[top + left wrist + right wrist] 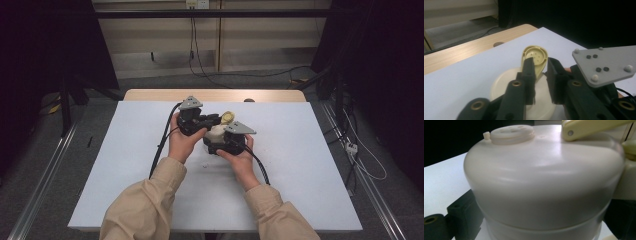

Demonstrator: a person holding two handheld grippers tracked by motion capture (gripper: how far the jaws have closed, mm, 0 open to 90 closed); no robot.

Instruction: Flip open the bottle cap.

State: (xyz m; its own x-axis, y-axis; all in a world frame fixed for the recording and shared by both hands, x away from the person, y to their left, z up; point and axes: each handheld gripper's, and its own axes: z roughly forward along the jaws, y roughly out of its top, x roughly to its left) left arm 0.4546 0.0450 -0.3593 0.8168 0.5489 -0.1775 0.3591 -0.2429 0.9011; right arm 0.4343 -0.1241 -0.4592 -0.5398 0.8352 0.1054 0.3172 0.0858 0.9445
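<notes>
Standing over the white worktop (280, 175), a person in tan sleeves holds both tools close together near its middle, each hand wrapped around one. Between them sits a cream plastic container (216, 132), rounded and squat, resting on the white surface.

The left hand-held gripper (212, 120) reaches in from the left. In its own view the two black jaws stand slightly apart around a yellowish flip cap (537, 56), which is raised upright above the container's cream body (501, 86); the inner face of the cap shows a ring of small dots. One jaw lies against the cap's stem, the other just beside it (whether they truly pinch it I cannot tell). The grey three-cornered plate (607, 62) of the other tool shows at the right of that view.

The right hand-held gripper (220, 145) comes in from the near right side, its plate (239, 128) sitting over the container. Its view looks straight at the container's domed wall (541, 185), with a perforated round disc (512, 132) and a small peg (486, 135) on top and the yellowish hinge arm (589, 128) crossing above. Its black jaws (461, 216) sit either side of the body, clamped around the lower part.

Black cables (162, 145) trail back along the forearms.
</notes>
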